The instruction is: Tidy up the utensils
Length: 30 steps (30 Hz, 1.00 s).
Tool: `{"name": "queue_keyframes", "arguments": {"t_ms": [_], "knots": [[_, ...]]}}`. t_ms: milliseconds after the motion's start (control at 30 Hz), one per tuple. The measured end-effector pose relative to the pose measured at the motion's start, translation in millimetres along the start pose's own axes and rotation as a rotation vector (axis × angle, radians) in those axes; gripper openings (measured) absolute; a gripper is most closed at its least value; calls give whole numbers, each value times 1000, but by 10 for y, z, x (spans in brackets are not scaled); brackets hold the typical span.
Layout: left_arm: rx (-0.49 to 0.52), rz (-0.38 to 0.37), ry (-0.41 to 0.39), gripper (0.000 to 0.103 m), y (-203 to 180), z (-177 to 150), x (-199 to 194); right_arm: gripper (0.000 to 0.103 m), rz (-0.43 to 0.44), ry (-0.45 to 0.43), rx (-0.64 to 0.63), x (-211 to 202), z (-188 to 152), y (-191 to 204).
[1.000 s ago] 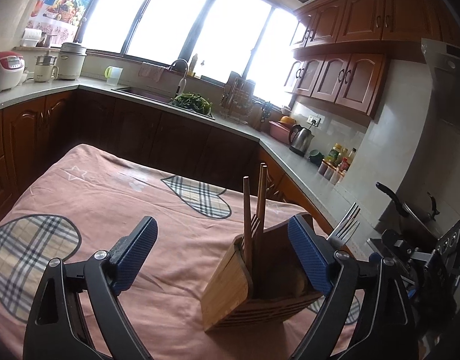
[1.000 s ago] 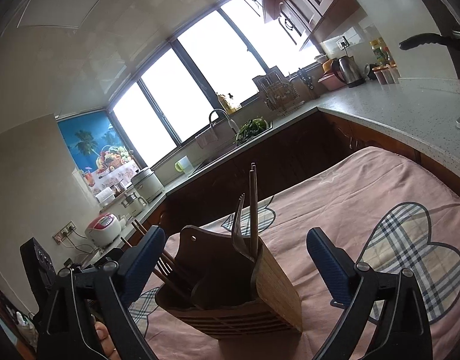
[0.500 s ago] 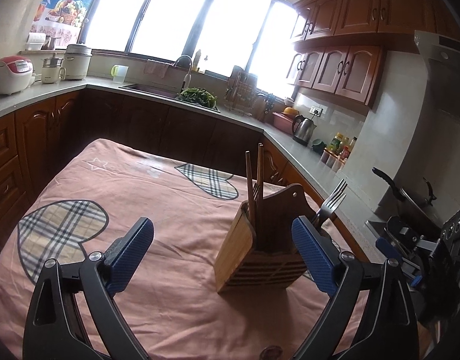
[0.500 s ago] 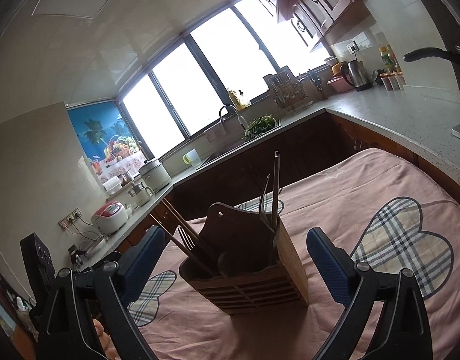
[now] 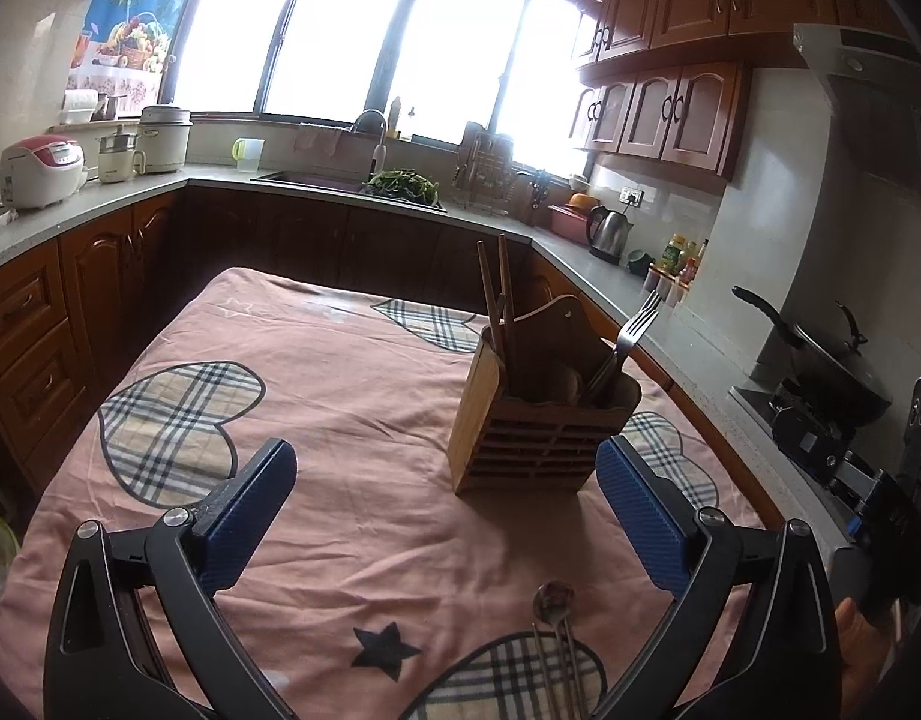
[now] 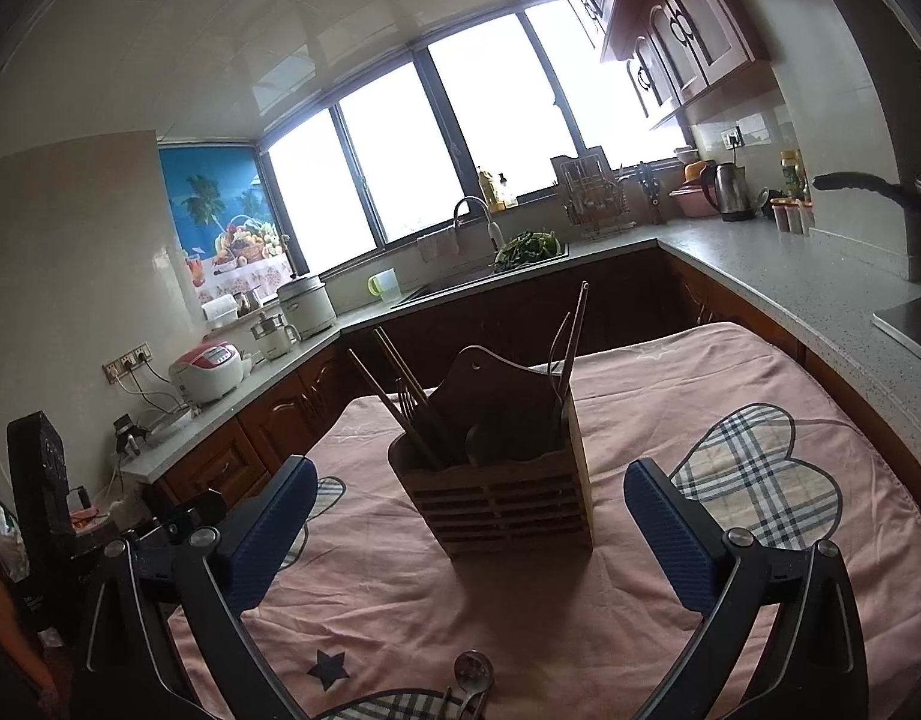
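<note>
A wooden utensil holder stands upright on the pink tablecloth. It holds brown chopsticks and metal forks. A metal spoon and metal chopsticks lie on the cloth near the front edge. My left gripper is open and empty, a little in front of the holder. My right gripper is open and empty, also in front of the holder.
Dark wooden cabinets and a grey counter run round the table. On the counter are a kettle, a rice cooker and a sink with greens. A pan sits on the stove at the right.
Both grippers have pulled back from the holder, which now looks farther off. The spoon and metal chopsticks have come into view at the front edge.
</note>
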<state>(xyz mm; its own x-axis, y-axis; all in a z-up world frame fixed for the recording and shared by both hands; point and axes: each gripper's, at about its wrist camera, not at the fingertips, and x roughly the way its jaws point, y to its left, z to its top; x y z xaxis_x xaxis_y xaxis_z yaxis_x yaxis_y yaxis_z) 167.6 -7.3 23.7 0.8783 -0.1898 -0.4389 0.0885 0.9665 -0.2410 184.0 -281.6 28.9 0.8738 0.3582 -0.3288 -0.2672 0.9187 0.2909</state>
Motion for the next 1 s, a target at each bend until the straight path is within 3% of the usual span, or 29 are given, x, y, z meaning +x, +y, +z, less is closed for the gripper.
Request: {"name": "queue_keyframes", "arguments": {"t_ms": [600,1000], "knots": [[75,72,-7,103,-62,-412,-579,103,-69,-14,-48,-660,-329,197],[136,154,-71,103,-218,-670,-981,103,-127,-70,-112,-1075,-600,329]]}}
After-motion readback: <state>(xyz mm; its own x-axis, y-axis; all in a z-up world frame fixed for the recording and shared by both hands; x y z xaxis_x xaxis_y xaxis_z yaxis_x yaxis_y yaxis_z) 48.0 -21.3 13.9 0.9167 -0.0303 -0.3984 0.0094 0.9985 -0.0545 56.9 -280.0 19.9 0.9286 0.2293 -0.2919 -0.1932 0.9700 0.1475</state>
